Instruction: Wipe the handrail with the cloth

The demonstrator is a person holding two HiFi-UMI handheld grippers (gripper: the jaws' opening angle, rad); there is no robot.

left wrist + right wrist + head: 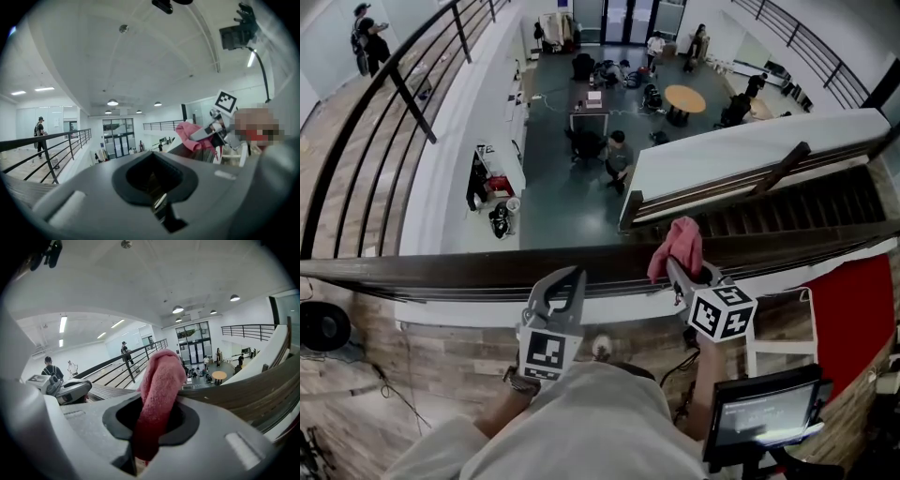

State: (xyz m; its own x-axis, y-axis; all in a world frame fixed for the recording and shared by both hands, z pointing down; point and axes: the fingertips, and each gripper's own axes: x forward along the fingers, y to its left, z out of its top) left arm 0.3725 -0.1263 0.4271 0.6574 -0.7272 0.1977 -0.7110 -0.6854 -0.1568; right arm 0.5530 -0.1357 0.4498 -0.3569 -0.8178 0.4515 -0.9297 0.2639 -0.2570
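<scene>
A dark, smooth wooden handrail (441,272) runs straight across the head view, with an open hall far below it. The pink terry cloth (680,246) stands bunched in a soft upright fold on the right part of the handrail, clenched in the right gripper (686,269). The left gripper (572,274) lies on the rail left of it and well apart. Its curved metal fingertips seem to meet on nothing. Beyond the rail, a black bar railing (394,103) curves along the left and a wooden staircase (787,211) descends on the right. A round table (684,97) and a seated person (619,155) are on the floor below. On the near side, a dark screen (764,412) stands by the person's right arm, beside a red mat (853,309).
</scene>
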